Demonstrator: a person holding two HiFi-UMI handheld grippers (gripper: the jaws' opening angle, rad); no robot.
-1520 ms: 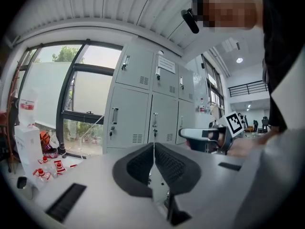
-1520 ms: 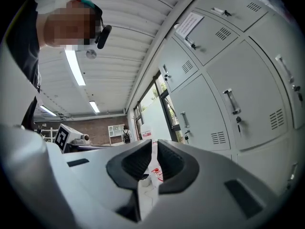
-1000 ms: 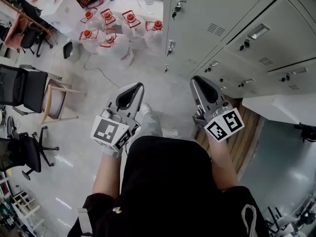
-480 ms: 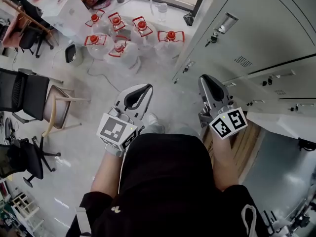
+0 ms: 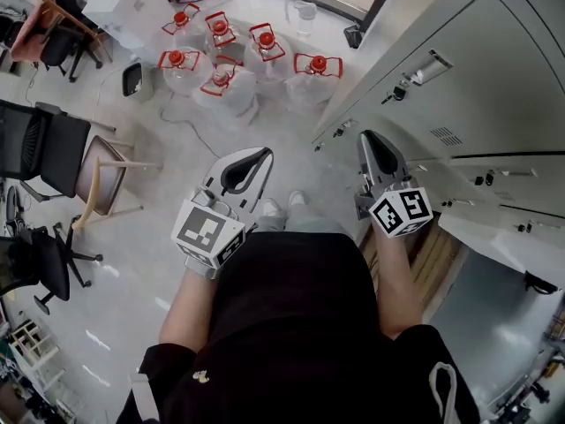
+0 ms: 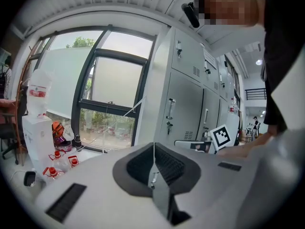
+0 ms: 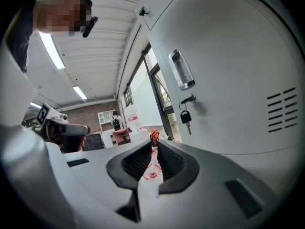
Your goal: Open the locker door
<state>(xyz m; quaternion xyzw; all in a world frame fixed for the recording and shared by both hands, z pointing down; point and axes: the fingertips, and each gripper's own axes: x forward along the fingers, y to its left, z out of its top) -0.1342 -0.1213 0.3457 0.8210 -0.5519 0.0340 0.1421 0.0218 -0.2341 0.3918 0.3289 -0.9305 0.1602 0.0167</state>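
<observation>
The right gripper (image 5: 371,141) is held with its jaws closed on nothing, raised just short of the locker door (image 7: 228,70), which is shut. The recessed handle (image 7: 182,69) and the key (image 7: 186,116) hanging in the lock are kept in its line of sight, presumably so that one of them can be approached next. The left gripper (image 5: 252,159), likewise closed and empty, is held apart from the lockers and pointed toward the window (image 6: 109,80), apparently because it is not needed for the pull.
</observation>
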